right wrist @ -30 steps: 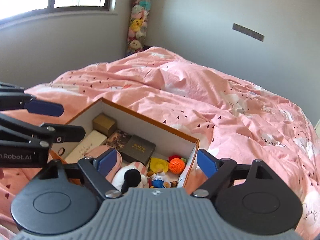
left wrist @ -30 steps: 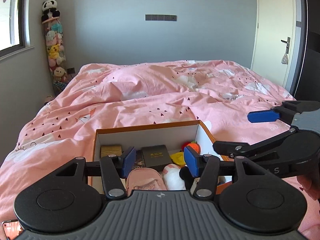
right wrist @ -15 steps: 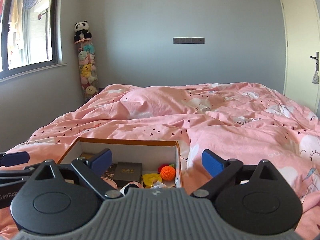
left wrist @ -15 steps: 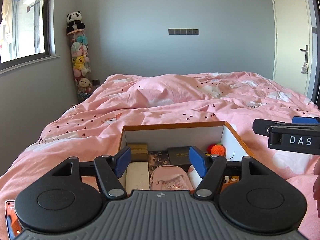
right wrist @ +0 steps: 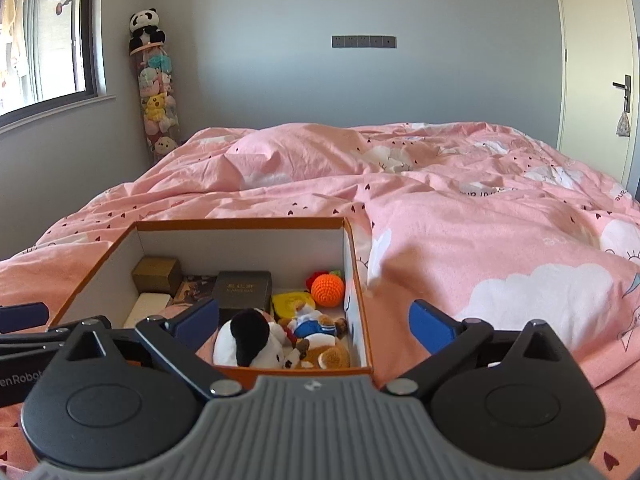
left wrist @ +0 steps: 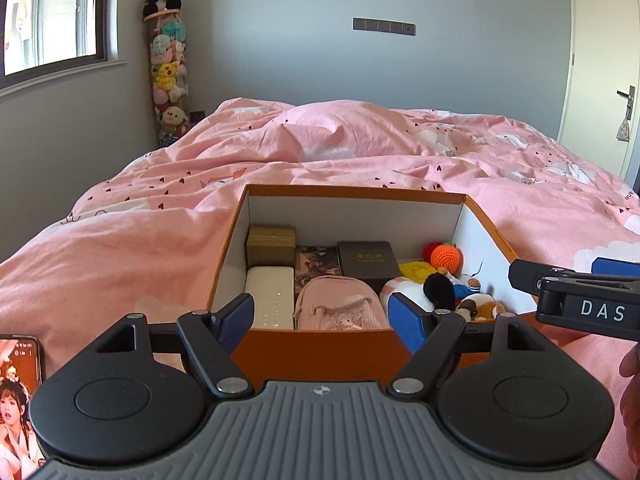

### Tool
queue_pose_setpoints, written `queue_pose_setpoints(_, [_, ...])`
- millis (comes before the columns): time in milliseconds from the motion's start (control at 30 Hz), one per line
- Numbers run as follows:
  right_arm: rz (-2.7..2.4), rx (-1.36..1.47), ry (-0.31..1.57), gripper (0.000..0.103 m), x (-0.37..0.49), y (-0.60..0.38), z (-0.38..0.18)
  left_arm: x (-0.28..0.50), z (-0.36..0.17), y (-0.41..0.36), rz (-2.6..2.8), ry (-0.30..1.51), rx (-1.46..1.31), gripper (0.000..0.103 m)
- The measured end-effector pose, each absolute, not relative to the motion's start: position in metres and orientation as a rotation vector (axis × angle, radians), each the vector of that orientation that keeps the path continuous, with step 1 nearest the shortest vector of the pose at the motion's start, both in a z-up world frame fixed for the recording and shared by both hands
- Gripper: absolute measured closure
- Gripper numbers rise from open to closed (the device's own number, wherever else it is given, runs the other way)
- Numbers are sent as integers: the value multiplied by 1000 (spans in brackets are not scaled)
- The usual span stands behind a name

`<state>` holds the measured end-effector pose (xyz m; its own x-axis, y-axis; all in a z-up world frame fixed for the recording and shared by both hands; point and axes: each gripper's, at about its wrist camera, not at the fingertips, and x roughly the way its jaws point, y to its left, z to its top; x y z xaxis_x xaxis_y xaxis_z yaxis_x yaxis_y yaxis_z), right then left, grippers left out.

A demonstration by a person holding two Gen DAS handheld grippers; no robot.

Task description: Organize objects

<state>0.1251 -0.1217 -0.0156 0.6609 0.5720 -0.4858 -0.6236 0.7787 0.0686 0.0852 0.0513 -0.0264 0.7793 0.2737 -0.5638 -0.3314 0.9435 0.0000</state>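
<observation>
A phone (left wrist: pixel 18 392) lies on the pink bed (left wrist: pixel 120 248) at far left. The left gripper (left wrist: pixel 324 320) has just been opening and stands wide and empty over the near wall of the box (left wrist: pixel 320 346), which holds small cases, a pink pouch (left wrist: pixel 340 310) and plush toys. The right gripper (right wrist: pixel 312 326), also just opened wide, is empty over the box's right end, perhaps astride its right wall.

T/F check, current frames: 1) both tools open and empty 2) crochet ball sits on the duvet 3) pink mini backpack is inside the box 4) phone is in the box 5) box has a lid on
1) True: left tool and right tool are open, holding nothing.
2) False: the orange crochet ball is inside the orange cardboard box.
3) True: pink mini backpack.
4) False: the lit smartphone lies on the pink duvet.
5) False: it is open-topped.
</observation>
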Motion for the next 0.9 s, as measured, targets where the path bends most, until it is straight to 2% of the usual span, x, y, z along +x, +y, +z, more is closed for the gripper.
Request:
queue_pose_setpoints(333, [683, -124, 573, 2, 124, -119, -24, 84, -30, 52, 375, 672, -105, 14])
queue_pose_setpoints(900, [686, -139, 573, 2, 117, -119, -23, 85, -28, 49, 379, 686, -68, 14])
